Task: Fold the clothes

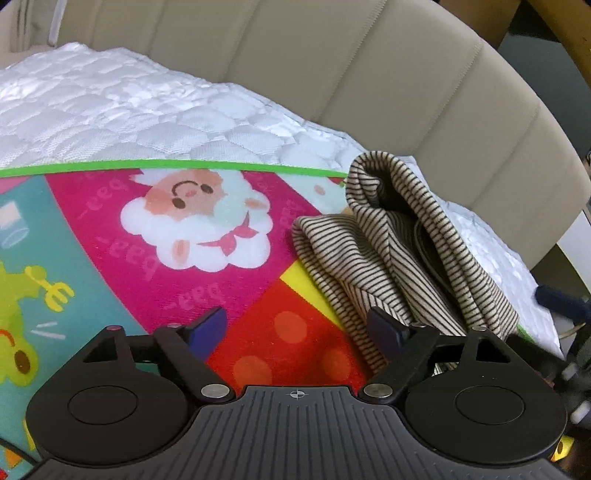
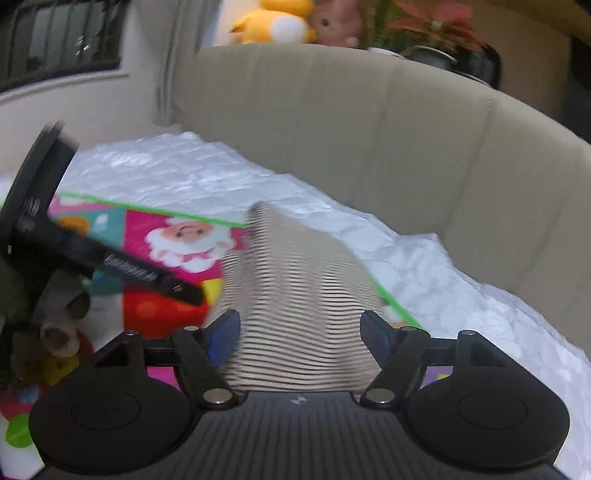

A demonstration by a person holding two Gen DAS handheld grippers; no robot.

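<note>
**A:** Where is the garment right now?

**B:** The striped garment (image 1: 402,251) lies bunched on the right part of the colourful play mat (image 1: 221,229), which is spread over a white quilted bed cover (image 1: 129,122) in front of a beige padded headboard (image 1: 388,74). Its far end reaches past the mat's green edge onto the quilt.

**A:** Which way does it run?

**B:** From my left wrist view, its long axis goes from near my right-hand finger up and away toward the headboard, slightly leftward. The far end stands up in a rolled hump with a dark opening. From my right wrist view the garment (image 2: 295,295) is blurred, running straight ahead from between my fingers.

**A:** And your fingers?

**B:** My left gripper (image 1: 297,323) has its fingers spread apart, holding nothing; the garment's edge lies under the right one, though I cannot tell whether they touch. My right gripper (image 2: 299,334) also has its fingers wide apart, with the striped cloth between them, unclamped.

**A:** Any containers?

**B:** I see none. Behind the headboard sit plush toys (image 2: 280,22) and a potted plant (image 2: 436,26).
</note>
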